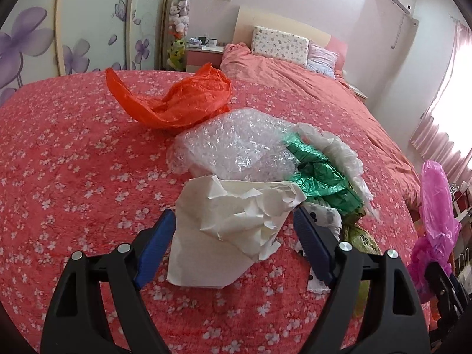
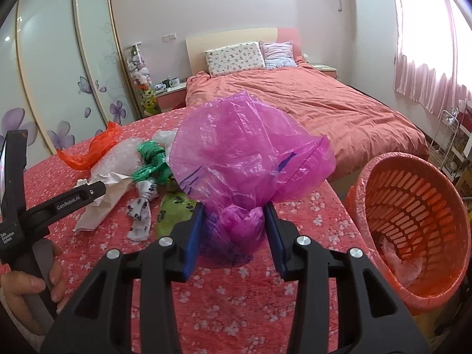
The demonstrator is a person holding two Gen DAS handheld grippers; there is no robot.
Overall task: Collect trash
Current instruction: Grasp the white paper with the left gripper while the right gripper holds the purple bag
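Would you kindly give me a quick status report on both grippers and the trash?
Right gripper shut on pink bag, beside orange basket. Left gripper open around crumpled white paper. Rest of the trash pile on the table, nothing blocking.

Coral-quilted bed [image 2: 309,103], floral wardrobe doors [image 1: 73,29], bright pink-curtained window [image 2: 427,44].

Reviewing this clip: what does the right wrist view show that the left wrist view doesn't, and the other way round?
Only the right wrist view shows the orange basket beside the table, already holding some crumpled plastic, and the person's hand gripping the left gripper's handle. Only the left wrist view shows the left gripper open around the white crumpled paper. Both show the pink plastic bag clamped in the right gripper, plus the orange bag, bubble wrap and green bag.
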